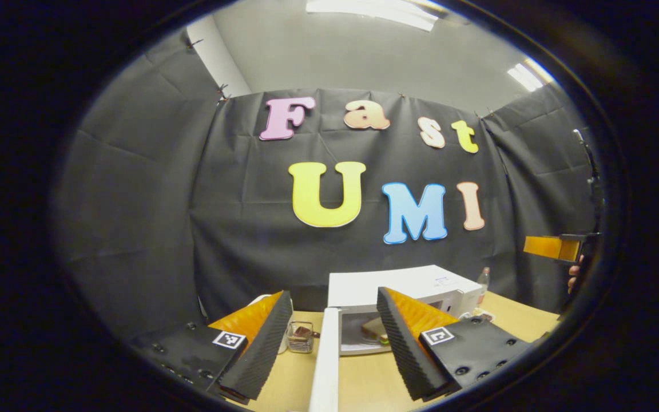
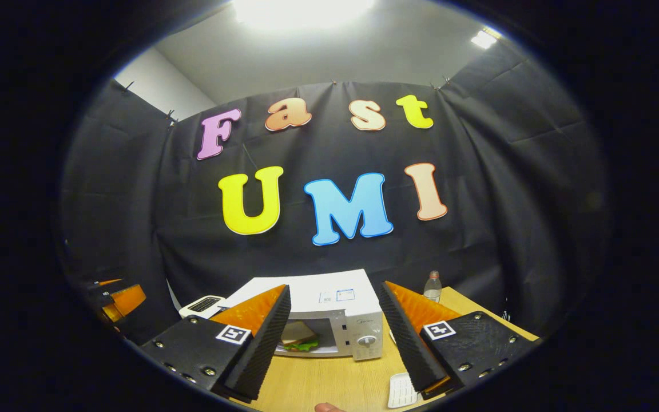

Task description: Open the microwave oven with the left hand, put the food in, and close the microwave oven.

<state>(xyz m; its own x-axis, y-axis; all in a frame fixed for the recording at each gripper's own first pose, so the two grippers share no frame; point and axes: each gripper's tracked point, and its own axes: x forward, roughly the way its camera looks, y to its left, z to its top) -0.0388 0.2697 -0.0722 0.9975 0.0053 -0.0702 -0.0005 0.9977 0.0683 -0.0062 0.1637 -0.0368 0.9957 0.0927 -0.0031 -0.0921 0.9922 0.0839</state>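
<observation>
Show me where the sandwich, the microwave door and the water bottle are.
sandwich (image 2: pixel 297 336): right gripper view, on its bread slice inside the oven.
microwave door (image 1: pixel 326 360): left gripper view, on the open door's edge.
water bottle (image 2: pixel 432 288): right gripper view, on its body.

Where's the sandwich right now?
The sandwich sits inside the open microwave on the wooden table, seen in the right gripper view left of the microwave's dial.

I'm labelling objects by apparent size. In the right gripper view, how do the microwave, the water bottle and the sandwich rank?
1. microwave, clearly the largest.
2. and 3. sandwich and water bottle look roughly alike; the sandwich is partly hidden behind a gripper finger and the bottle stands farther back, so I won't rank them.
</observation>
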